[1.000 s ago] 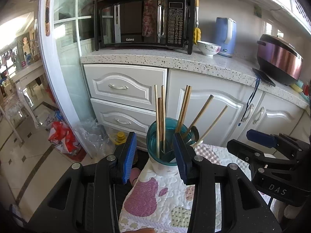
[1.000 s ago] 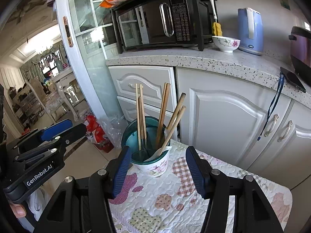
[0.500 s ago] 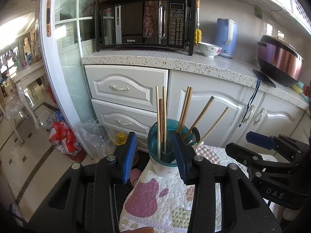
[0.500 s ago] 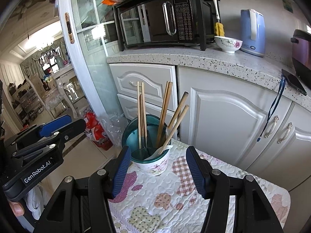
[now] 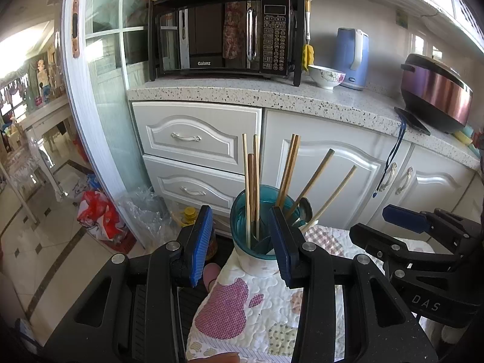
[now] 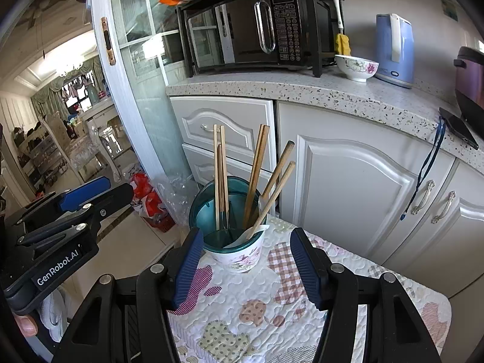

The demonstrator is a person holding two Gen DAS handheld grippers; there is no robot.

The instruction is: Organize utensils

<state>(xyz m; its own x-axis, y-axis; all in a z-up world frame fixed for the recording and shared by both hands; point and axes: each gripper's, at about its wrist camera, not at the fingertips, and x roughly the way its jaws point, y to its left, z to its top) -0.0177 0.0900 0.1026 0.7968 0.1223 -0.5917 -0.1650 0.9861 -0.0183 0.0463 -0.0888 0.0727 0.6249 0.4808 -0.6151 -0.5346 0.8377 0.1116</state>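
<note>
Teal utensil cup point(image 6: 230, 242) of chopsticks point(image 6: 220, 169) and what looks like a spoon point(image 5: 304, 211) stands on the quilted cloth point(image 6: 272, 302). Left gripper point(image 5: 242, 242) and right gripper point(image 6: 245, 269) hover empty, jaws apart, before white cabinets point(image 6: 348, 187).

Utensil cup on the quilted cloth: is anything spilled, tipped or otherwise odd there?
Nothing stands out. The utensil cup stands upright on the quilted cloth, chopsticks and wooden-handled utensils leaning inside it, nothing spilled. Both grippers are open, holding nothing.
</note>
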